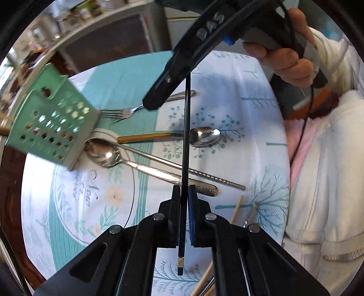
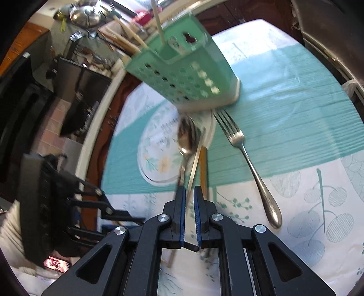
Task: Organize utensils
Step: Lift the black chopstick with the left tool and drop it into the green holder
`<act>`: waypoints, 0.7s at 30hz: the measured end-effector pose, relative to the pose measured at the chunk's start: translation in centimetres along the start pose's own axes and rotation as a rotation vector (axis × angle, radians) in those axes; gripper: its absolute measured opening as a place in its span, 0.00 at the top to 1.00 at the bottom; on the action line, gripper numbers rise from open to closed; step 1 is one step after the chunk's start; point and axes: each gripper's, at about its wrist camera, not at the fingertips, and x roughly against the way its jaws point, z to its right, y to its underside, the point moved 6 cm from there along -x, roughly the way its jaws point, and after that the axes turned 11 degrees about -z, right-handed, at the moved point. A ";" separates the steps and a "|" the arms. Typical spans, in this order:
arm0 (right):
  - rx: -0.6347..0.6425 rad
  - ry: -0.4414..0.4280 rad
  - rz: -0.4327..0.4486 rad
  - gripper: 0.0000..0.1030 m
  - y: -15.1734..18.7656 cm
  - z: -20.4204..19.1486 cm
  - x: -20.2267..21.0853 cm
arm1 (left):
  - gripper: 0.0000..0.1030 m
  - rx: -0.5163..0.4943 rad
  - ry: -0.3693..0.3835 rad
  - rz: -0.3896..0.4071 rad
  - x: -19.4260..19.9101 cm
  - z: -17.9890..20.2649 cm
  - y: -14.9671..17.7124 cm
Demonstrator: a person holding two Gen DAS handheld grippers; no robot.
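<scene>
My left gripper is shut on a black chopstick that points forward above the table. A green perforated utensil holder stands at the left; it also shows in the right wrist view, with wooden sticks in it. My right gripper has its jaws nearly closed around a metal chopstick. It hovers above the fork in the left wrist view. On the cloth lie a fork, a wooden-handled spoon, a large metal spoon and a twisted metal chopstick.
The round table has a white and teal patterned cloth. The person in a white robe stands at the right. More wooden chopsticks lie near the front edge. A counter with kitchen items is beyond the table.
</scene>
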 end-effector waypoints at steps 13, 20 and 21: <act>-0.029 -0.162 0.195 0.89 -3.2 -3.1 6.7 | 0.97 0.344 -0.124 0.248 2.1 -5.3 4.1; 0.036 -0.142 0.197 0.87 -3.0 -5.7 8.3 | 0.97 0.491 -0.145 0.402 5.9 -7.1 5.7; 0.051 -0.143 0.193 0.87 -2.8 -6.1 8.4 | 0.97 0.511 -0.142 0.420 6.4 -7.2 5.7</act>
